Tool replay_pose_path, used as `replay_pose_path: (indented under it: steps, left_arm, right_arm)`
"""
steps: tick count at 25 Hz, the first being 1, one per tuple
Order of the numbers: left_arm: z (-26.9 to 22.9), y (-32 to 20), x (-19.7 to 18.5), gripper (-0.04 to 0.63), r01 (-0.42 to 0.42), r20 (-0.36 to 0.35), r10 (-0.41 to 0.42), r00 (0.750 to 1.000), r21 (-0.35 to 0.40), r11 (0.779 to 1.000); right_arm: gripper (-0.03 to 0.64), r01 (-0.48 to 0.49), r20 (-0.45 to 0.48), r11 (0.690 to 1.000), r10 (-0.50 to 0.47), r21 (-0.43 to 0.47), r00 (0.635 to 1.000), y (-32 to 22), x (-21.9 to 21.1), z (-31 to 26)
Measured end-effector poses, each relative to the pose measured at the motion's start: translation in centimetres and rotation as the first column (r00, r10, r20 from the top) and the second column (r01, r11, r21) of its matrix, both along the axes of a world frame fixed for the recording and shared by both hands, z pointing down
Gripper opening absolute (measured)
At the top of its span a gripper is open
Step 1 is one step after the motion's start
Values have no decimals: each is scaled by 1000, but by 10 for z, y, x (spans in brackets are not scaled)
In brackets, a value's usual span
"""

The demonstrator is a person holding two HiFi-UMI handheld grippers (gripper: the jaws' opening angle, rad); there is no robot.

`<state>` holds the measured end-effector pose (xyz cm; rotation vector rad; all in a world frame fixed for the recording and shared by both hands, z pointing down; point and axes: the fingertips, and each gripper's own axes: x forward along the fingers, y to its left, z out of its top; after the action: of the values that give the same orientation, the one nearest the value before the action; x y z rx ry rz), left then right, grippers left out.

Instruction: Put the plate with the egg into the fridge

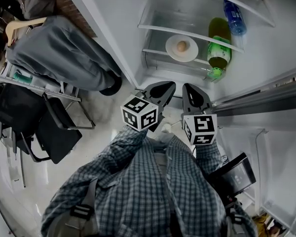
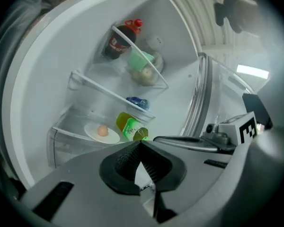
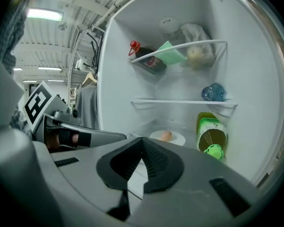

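Note:
A white plate [image 1: 182,49] with a brown egg [image 1: 181,46] on it rests on a lower glass shelf [image 1: 163,31] of the open fridge. The same plate [image 2: 102,135] and egg [image 2: 102,130] show in the left gripper view, and the plate [image 3: 167,138] with its egg [image 3: 166,135] in the right gripper view. My left gripper [image 1: 164,90] and right gripper [image 1: 191,90] hang side by side below the fridge opening, away from the plate. Both are shut with nothing between the jaws; the left gripper [image 2: 140,143] and right gripper [image 3: 142,140] show tips that meet.
A green-capped bottle [image 1: 218,48] lies right of the plate, a blue bottle [image 1: 234,17] on the shelf above. A cola bottle [image 3: 146,60] and bagged food [image 3: 194,51] sit higher up. The fridge door [image 1: 266,95] stands at right. A person in grey [image 1: 59,53] bends over at left beside chairs [image 1: 49,127].

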<state>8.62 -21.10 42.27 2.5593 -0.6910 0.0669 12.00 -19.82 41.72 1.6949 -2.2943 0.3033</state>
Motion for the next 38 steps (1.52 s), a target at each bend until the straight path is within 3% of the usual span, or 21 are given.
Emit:
replay_pose_path:
  steps: [4,9,38]
  left_arm:
    - [5,2,-4,8,-3,106,-7,994,95,995]
    - [9,1,-8,8,-8,180,-22,983,164,986]
    - [11,5,-8,8,-34,167,9,986,151,988]
  right_arm:
    - [6,-8,14,1000,9,-7,1000,1,-2,4]
    - [6,-13,21,1000,13,-2,1000,1,-4,6]
    - [6,-11,21,1000,11,-20,1000,-6,-13,6]
